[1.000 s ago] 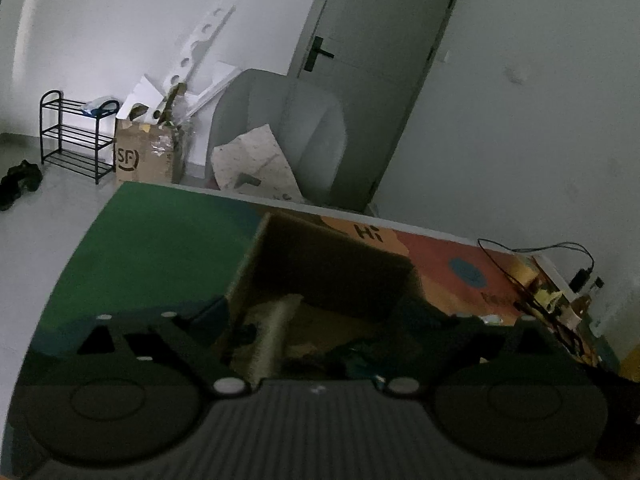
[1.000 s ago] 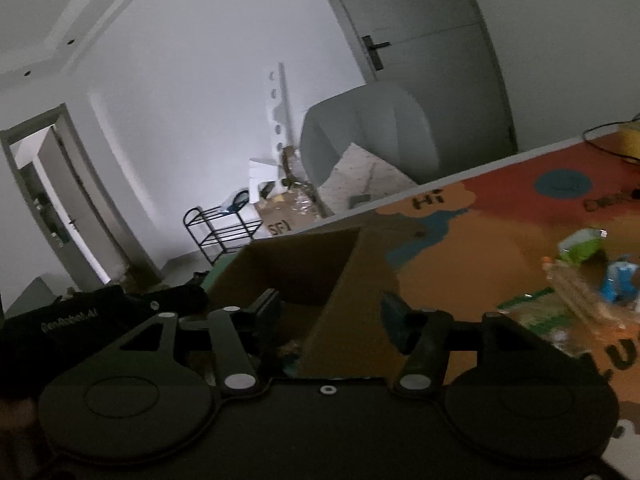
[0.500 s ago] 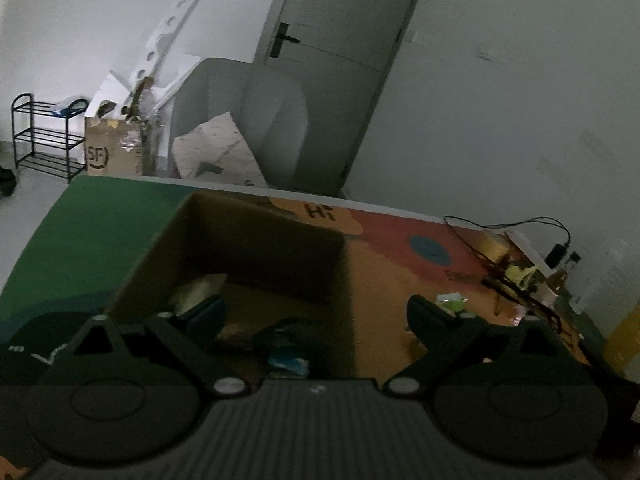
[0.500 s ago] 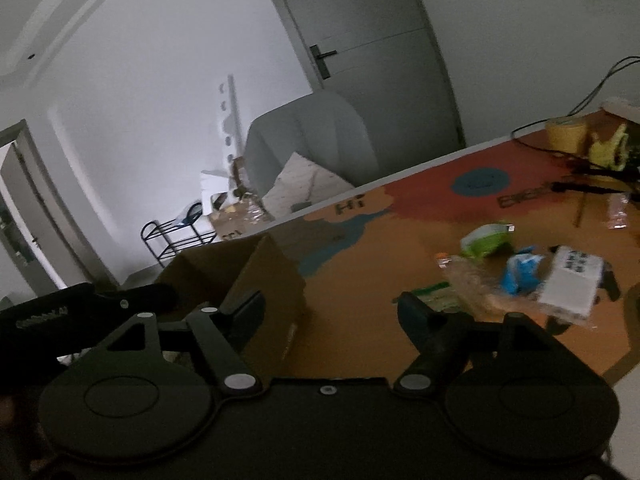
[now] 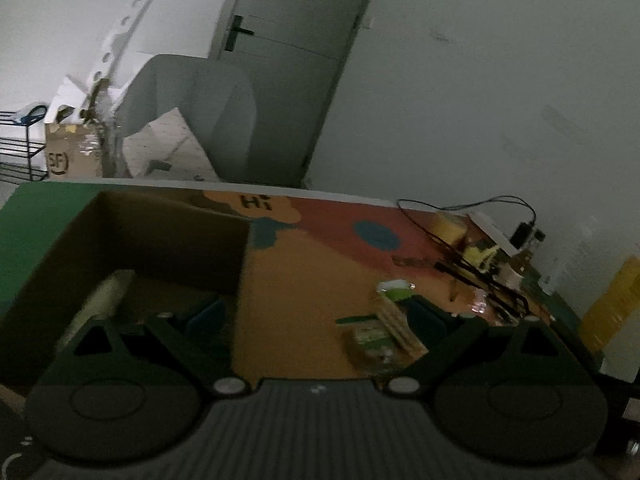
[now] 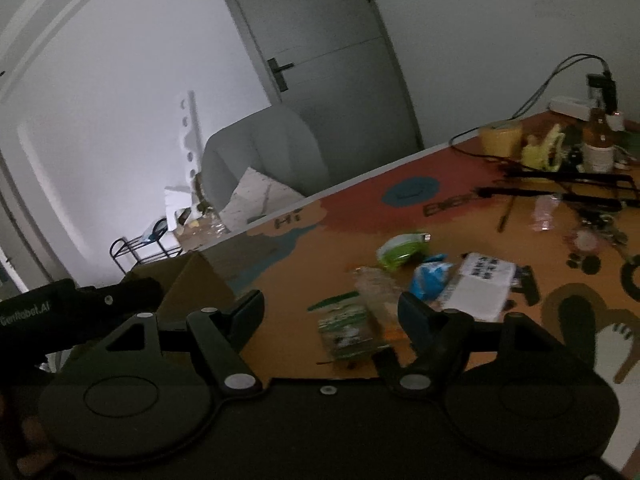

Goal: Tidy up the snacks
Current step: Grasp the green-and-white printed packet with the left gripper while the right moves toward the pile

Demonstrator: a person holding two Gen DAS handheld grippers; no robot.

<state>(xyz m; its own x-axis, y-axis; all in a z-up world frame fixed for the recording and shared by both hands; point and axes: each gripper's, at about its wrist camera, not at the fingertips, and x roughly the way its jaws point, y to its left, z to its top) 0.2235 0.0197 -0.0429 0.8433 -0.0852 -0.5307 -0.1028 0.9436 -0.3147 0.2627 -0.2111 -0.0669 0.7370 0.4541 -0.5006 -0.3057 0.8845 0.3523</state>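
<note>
An open cardboard box (image 5: 168, 240) stands on the mat at the left, with a pale packet (image 5: 100, 300) inside; it also shows in the right wrist view (image 6: 192, 284). Loose snacks lie to its right: a green-labelled clear packet (image 6: 348, 332), a clear cracker sleeve (image 6: 376, 292), a green pouch (image 6: 400, 248), a blue packet (image 6: 432, 280) and a white box (image 6: 480, 288). My left gripper (image 5: 316, 316) is open and empty, straddling the box's right wall. My right gripper (image 6: 332, 312) is open and empty, just above the green-labelled packet.
A colourful mat (image 6: 420, 196) covers the table. At the far right are cables, a tape roll (image 6: 500, 136), a bottle (image 6: 598, 144) and dark tools (image 6: 560, 188). A grey chair (image 5: 192, 120), a door and a carton stand behind the table.
Both grippers have swung right, away from the box interior towards the loose snacks. The box has shifted left in both views. Both stay open and empty.
</note>
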